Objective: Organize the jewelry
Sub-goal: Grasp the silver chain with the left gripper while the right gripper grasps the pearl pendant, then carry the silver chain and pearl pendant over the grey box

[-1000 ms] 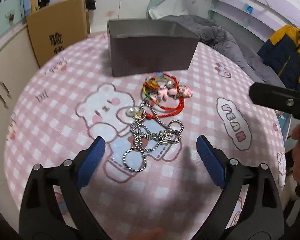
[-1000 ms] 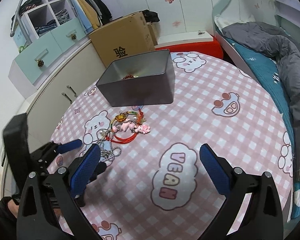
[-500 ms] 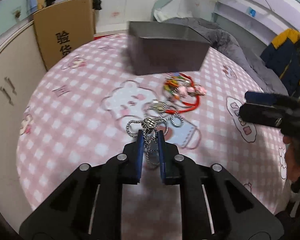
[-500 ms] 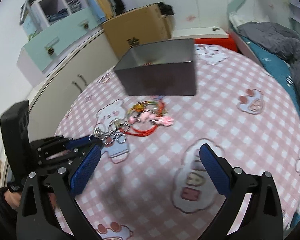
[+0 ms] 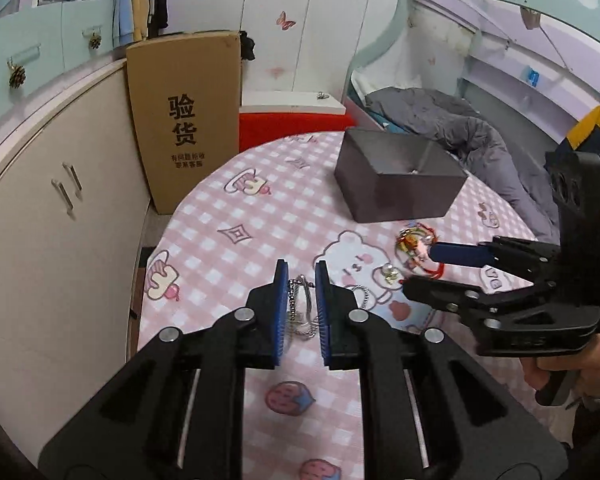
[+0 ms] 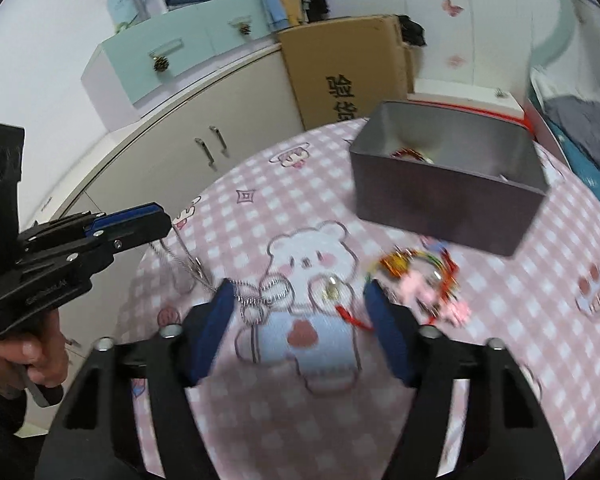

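Silver chain (image 5: 300,308) hangs pinched between the blue pads of your left gripper (image 5: 302,312), and its free end trails down toward the pink checked tablecloth (image 5: 228,248). Your right gripper (image 6: 300,320) is closing over the printed bear, with a small pearl charm (image 6: 331,290) on the cloth in the gap and nothing pressed yet. Just beyond lies the red cord bundle (image 6: 424,276) (blurred, so its pieces are hard to sort). Farther back stands the grey tin (image 6: 452,184), then a cardboard box (image 5: 184,120), beige cabinets (image 5: 48,208) and a bed (image 5: 452,128).
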Action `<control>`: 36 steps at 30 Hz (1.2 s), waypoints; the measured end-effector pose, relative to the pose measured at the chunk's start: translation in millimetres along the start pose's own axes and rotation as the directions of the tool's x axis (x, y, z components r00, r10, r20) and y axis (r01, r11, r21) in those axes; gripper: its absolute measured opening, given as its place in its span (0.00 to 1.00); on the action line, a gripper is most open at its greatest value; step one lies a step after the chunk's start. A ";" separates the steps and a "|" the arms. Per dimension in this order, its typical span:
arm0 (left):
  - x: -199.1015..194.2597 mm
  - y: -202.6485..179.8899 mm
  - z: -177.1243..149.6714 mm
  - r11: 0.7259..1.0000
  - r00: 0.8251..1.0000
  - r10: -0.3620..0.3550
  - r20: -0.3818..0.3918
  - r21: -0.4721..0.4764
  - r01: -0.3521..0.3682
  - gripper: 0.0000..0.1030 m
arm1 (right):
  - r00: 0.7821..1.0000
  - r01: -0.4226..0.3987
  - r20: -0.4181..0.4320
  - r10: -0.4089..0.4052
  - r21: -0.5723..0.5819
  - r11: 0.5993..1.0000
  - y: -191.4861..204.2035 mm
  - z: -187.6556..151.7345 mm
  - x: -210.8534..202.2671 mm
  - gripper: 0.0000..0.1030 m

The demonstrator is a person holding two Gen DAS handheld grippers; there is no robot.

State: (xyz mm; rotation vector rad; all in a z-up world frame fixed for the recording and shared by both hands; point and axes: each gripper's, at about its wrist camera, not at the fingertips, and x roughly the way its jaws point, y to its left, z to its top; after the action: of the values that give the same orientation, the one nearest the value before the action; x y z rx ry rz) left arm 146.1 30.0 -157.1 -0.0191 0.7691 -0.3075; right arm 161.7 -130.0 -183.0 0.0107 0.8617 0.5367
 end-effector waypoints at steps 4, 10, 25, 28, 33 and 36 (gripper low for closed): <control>18.5 3.1 -13.2 0.999 0.998 -0.027 -0.057 -0.020 0.026 0.13 | 0.999 0.028 -0.022 -0.028 -0.002 1.000 -3.1 0.7 16.3 0.49; 37.3 5.7 -35.6 1.000 0.990 -0.001 -0.141 -0.017 -0.002 0.26 | 0.994 0.092 -0.055 -0.094 -0.045 0.995 -1.1 0.9 33.0 0.35; 50.7 12.2 -27.4 0.999 0.993 -0.015 -0.115 -0.037 0.011 0.03 | 0.996 0.084 -0.030 -0.085 -0.037 0.996 -1.6 -5.5 26.1 0.09; 48.4 5.5 -24.5 0.998 0.993 -0.052 -0.108 -0.036 0.048 0.02 | 0.997 0.070 -0.010 -0.070 -0.028 0.997 -2.1 -4.6 15.1 0.09; 35.1 0.7 -12.3 0.995 0.993 -0.092 -0.069 -0.052 0.088 0.02 | 0.998 0.058 0.039 -0.058 -0.015 0.998 -4.5 2.3 -10.4 0.09; 20.9 -1.4 0.4 0.993 0.994 -0.110 -0.026 -0.052 0.108 0.02 | 0.996 0.055 0.073 -0.053 -0.019 0.998 -3.8 7.6 -28.2 0.09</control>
State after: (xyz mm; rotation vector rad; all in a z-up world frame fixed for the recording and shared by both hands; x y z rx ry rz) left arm 160.1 22.8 -170.9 -0.1043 0.8062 -0.3927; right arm 154.1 -144.6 -158.6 -0.0119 0.7836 0.4919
